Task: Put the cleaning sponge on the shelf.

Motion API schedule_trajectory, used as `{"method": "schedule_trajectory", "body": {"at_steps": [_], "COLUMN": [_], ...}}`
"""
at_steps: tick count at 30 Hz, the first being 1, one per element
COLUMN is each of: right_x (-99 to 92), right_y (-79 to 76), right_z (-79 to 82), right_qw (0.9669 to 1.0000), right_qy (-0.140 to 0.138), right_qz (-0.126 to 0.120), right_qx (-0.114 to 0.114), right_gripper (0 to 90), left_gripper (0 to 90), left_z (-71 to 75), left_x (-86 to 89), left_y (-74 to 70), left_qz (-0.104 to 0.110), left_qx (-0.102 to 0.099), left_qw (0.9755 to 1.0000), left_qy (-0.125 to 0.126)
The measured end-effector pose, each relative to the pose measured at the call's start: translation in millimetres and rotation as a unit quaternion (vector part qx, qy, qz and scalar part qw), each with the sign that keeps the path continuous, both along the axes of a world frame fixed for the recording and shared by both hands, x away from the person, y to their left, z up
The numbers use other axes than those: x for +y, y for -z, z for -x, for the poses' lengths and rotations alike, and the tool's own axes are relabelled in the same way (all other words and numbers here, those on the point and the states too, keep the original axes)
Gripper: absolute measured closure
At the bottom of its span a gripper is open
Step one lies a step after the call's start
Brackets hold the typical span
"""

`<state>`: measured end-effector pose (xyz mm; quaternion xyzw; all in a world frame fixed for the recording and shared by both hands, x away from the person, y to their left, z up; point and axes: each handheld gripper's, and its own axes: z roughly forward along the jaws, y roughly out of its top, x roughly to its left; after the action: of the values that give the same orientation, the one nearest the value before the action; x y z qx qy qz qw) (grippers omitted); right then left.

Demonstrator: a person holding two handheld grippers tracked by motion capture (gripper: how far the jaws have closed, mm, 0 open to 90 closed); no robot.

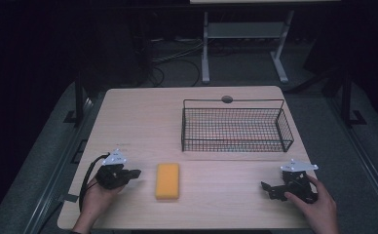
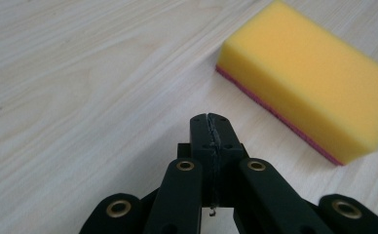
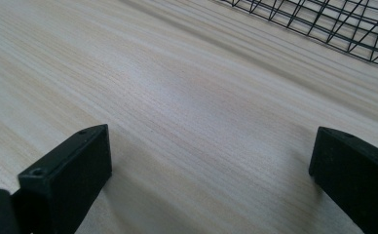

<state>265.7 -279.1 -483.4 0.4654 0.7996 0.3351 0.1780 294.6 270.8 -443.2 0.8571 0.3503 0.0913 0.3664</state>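
The rectangular yellow foam sponge with a pink underside lies flat on the pale wooden tabletop, just beside the left hand-held gripper, its jaws pressed together on nothing, while the right hand-held gripper, jaws spread, waits near the black wire basket, probably the sponge's destination.

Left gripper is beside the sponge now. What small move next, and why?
Probably open the left gripper first: its fingers are pressed together with nothing between them, and the yellow sponge lies apart from them on the table. Then ease toward it.
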Motion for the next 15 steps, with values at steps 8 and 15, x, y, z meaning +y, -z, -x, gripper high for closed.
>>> {"method": "schedule_trajectory", "body": {"at_steps": [8,15], "right_x": [0.0,0.1], "right_y": [0.0,0.0], "right_z": [-0.1,-0.1], "right_qw": [1.0000,1.0000], "right_qy": [0.000,0.000], "right_qz": [0.000,0.000], "right_qx": [0.000,0.000], "right_gripper": [1.2,1.2], "left_gripper": [89.6,89.6], "left_z": [-7.4,-15.9], "left_x": [-16.0,-25.4], "left_y": [-3.7,-2.6], "left_qz": [-0.007,-0.013], "left_qx": [-0.006,-0.004], "left_qw": [0.9998,0.9996], "left_qy": [0.018,0.023]}}
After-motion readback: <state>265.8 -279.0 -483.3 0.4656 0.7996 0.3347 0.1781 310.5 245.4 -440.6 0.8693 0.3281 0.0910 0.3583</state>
